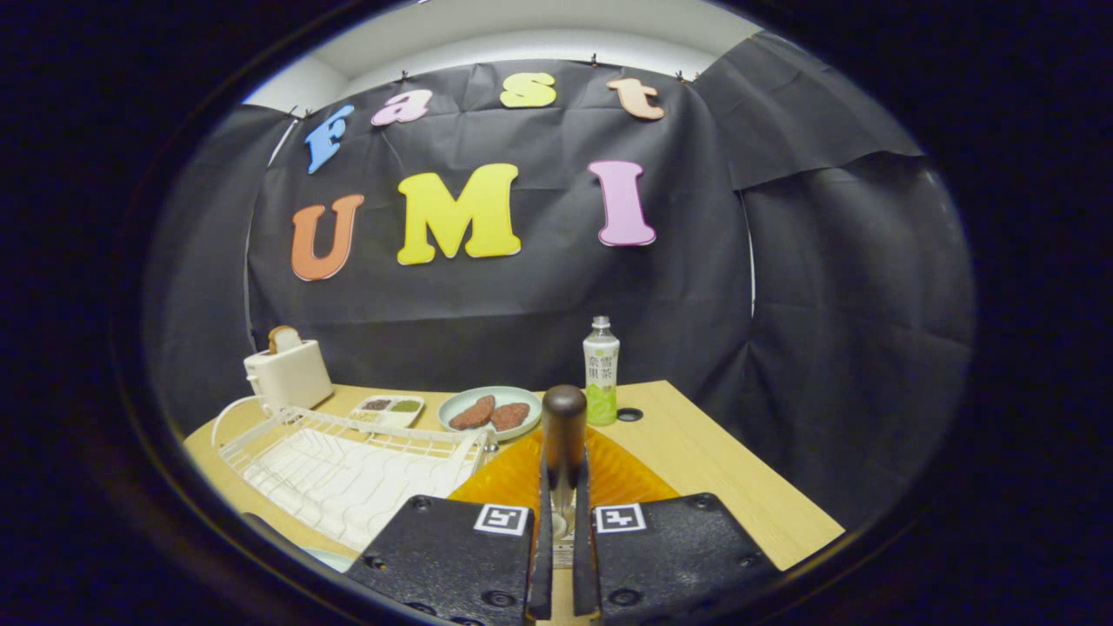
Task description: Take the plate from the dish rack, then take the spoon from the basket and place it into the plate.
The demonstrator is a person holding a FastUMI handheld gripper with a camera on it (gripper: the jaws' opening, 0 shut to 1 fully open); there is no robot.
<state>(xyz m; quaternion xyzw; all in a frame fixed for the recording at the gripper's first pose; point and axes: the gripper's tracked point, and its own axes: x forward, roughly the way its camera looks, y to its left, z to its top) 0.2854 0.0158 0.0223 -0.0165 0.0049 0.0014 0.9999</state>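
Sitting at the left of the frame, a boxy cream toaster (289,374) with rounded corners holds a slice of bread (282,337) poking out of its slot. Below it, toward the lower left, the white wire dish rack (348,469) spreads across the pale wooden table (722,469), its thin coated rods forming a grid; I cannot make out a plate standing in it. Just beyond the rack's far rim lies a small rectangular white tray (389,409) with dark and green fillings in its compartments. Right of that, near the centre, a round pale-green dish (489,410) carries two brown oval patties.

At bottom centre the gripper (563,522) shows two matte black, pebbled fingers (452,556) with square printed markers, drawn close together and pinching the spoon (563,435). Its smooth, dark, rounded handle end rises upright between them, with a pale metallic section lower in the narrow gap. Directly behind the fingers and spoon lies the orange plate (513,478), translucent and ribbed with radiating flutes, flat on the table beside the rack.

Right of centre, a clear plastic bottle (601,372) with a white cap and green label stands near a small dark round hole (629,415) in the tabletop.
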